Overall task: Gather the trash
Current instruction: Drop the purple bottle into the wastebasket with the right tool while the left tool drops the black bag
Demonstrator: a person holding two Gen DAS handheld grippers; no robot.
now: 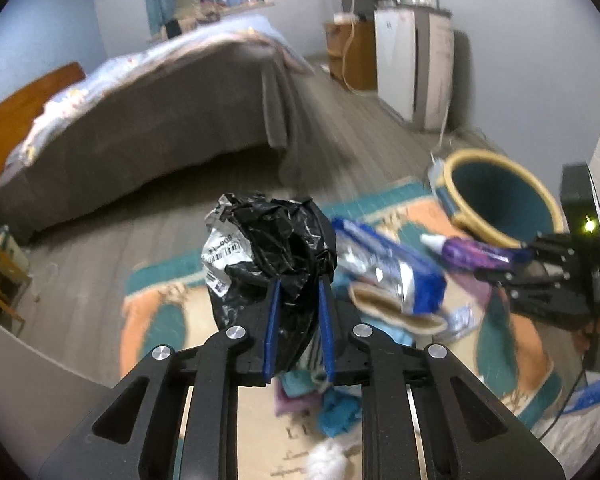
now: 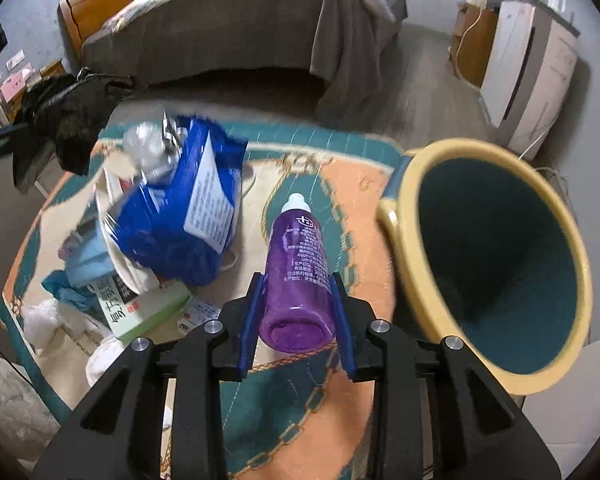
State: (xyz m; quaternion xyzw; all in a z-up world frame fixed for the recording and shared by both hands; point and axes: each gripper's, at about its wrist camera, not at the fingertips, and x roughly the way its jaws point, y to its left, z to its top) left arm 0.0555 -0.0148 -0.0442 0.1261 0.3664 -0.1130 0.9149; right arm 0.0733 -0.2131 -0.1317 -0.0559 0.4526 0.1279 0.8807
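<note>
Partly hidden behind the left gripper (image 1: 298,280), the crumpled black bag (image 1: 276,248) blurs.

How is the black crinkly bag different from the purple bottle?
The black bag is crumpled and shapeless; the purple bottle is smooth, round and firm. The bag is black with a white printed label; the bottle is see-through purple with a white cap. The bag is pinched in the left claw, the bottle in the right claw. Both are trash held up above the rug.

Crumpled black bag (image 1: 276,248) aloft, purple bottle (image 2: 298,276) held, bin (image 2: 500,256) tilted
</note>
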